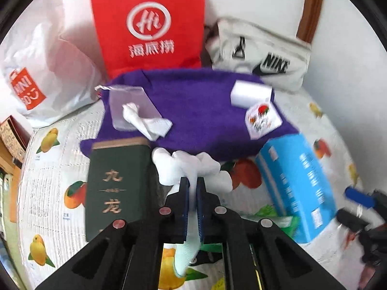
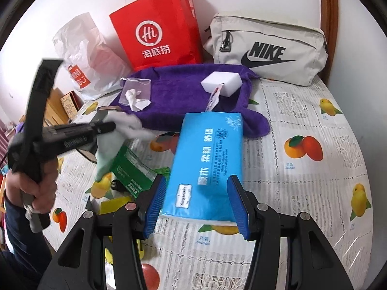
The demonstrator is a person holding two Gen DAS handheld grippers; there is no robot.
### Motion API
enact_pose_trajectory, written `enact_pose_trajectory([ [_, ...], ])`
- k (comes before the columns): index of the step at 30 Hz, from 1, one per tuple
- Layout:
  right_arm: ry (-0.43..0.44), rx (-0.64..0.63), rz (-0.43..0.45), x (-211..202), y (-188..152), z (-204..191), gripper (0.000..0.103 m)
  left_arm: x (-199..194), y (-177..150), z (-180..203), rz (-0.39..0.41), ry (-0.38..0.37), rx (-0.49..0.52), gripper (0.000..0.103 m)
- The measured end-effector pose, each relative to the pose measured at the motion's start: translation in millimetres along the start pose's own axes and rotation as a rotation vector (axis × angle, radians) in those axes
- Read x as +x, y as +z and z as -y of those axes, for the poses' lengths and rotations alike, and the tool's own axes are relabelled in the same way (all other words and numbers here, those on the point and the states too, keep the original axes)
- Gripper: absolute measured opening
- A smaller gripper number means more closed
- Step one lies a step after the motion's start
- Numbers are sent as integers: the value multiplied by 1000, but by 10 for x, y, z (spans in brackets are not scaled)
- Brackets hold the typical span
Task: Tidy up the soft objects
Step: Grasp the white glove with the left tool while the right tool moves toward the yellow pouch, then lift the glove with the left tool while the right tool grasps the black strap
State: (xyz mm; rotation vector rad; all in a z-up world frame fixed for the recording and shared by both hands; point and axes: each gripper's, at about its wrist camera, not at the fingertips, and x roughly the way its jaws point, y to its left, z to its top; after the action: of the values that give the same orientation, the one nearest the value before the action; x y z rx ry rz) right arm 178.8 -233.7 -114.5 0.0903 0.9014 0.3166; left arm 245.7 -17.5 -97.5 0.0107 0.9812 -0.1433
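Note:
My left gripper is shut on a soft white and pale green cloth. The cloth's white end bunches ahead of the fingertips and its green tail hangs back between the fingers. The right wrist view shows this gripper at the left, held by a hand, with the cloth drooping from it. My right gripper has its blue pads against both long sides of a blue tissue pack. A purple towel lies beyond, bearing a white sponge and a crumpled white tissue on a clear pouch.
A dark green box stands left of the cloth. A red paper bag, a white plastic bag and a grey Nike pouch line the wall. A green packet lies left of the tissue pack on the fruit-print tablecloth.

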Motion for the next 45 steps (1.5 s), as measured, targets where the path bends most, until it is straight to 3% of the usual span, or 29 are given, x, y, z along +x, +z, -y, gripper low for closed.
enact_pose_trajectory([
  [10, 24, -35, 2, -148, -179, -183, 52, -456, -92, -147, 75, 18, -32, 7],
  [20, 136, -85, -14, -88, -524, -545, 57, -672, -402, -330, 86, 41, -87, 7],
  [28, 205, -221, -14, 86, -715, -1031, 58, -757, -600, -578, 77, 54, -126, 7],
  [39, 118, -381, -126, 526, -872, -1376, 58, -879, -710, -824, 107, 33, -148, 7],
  [43, 61, -470, -108, 584, -922, -1483, 57, -888, -732, -872, 115, 22, -150, 7],
  [44, 46, -496, -101, 600, -927, -1523, 57, -884, -732, -885, 115, 18, -154, 7],
  [45, 28, -510, -95, 615, -931, -1543, 49, -880, -734, -893, 115, 16, -156, 7],
])
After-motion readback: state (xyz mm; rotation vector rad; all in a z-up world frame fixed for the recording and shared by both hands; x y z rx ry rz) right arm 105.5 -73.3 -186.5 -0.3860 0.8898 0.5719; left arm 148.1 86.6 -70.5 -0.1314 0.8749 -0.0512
